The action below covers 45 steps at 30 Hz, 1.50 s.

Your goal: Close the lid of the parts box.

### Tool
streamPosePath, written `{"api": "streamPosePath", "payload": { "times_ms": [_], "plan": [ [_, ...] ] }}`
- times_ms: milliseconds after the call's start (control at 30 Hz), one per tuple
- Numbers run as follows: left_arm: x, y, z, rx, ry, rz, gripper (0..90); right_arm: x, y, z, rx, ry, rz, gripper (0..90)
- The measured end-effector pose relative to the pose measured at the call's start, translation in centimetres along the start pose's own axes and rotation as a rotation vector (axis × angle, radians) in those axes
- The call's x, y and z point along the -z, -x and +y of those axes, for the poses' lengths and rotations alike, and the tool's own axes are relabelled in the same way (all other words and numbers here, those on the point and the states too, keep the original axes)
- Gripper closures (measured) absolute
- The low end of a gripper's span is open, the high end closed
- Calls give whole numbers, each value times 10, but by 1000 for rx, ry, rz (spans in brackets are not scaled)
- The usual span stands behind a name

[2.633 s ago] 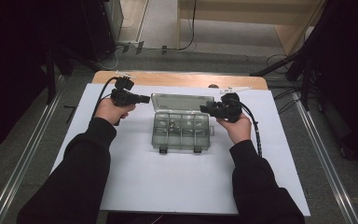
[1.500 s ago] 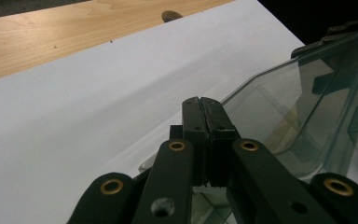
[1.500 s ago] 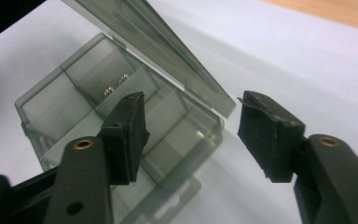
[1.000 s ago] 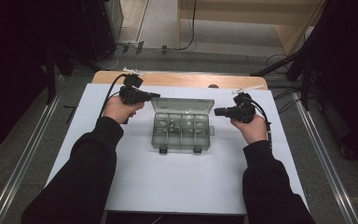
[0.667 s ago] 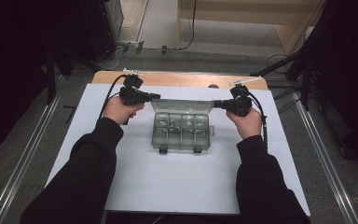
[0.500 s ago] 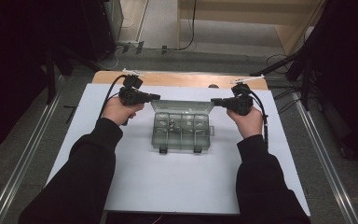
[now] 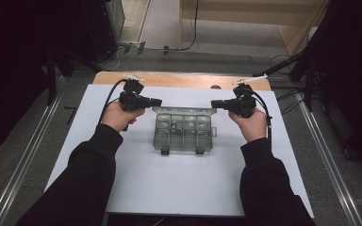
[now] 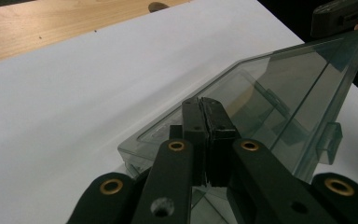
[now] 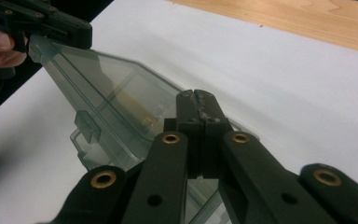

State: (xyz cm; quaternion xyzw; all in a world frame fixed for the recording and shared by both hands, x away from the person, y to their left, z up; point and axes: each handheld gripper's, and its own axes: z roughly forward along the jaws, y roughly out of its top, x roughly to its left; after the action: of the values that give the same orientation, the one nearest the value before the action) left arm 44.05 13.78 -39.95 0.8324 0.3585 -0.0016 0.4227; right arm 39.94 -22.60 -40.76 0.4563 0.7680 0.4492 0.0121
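From above, we see the clear compartment box [image 7: 184, 133] mid-sheet, its lid [image 7: 185, 111] raised, the left gripper [image 7: 156, 101] and right gripper [image 7: 215, 103] at the lid's corners; in the left gripper view our jaws are clenched at the lid edge; the right gripper view likewise; opening looks partly done.

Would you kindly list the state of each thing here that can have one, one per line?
Clear grey plastic compartment box: open, resting on the white sheet.
Clear hinged lid: raised, tilted back, a gripper at each far corner.
Two front latches: unfastened.
Left gripper: jaws closed, at the lid's left corner.
Right gripper: jaws closed, at the lid's right corner.
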Motion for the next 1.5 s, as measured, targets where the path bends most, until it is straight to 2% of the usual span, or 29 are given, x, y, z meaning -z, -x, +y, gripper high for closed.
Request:
{"api": "streamPosePath", "payload": {
  "times_ms": [67,367,667,967,1033,1233,1300,1500],
  "plan": [
    [1,2,-2,-11,-2,3,867,0,-2,-2,6,-10,0,900],
    [4,12,-10,-28,2,-9,872,-2,-5,-10,6,-42,10,900],
    [10,16,-19,-32,5,-25,872,-2,-14,-17,31,-56,16,900],
    [12,27,-30,-59,2,-22,872,0,-23,-25,50,-60,20,900],
    [12,28,-33,-59,6,-24,872,-1,-23,-29,48,-66,33,900],
    [12,29,-43,-69,25,-29,872,0,-30,-36,63,-67,25,900],
    [10,29,-47,-56,35,-32,873,0,-31,-38,68,-67,18,900],
    [10,31,-55,-66,28,-18,873,-5,-35,-47,70,-72,15,900]
  ]
}}
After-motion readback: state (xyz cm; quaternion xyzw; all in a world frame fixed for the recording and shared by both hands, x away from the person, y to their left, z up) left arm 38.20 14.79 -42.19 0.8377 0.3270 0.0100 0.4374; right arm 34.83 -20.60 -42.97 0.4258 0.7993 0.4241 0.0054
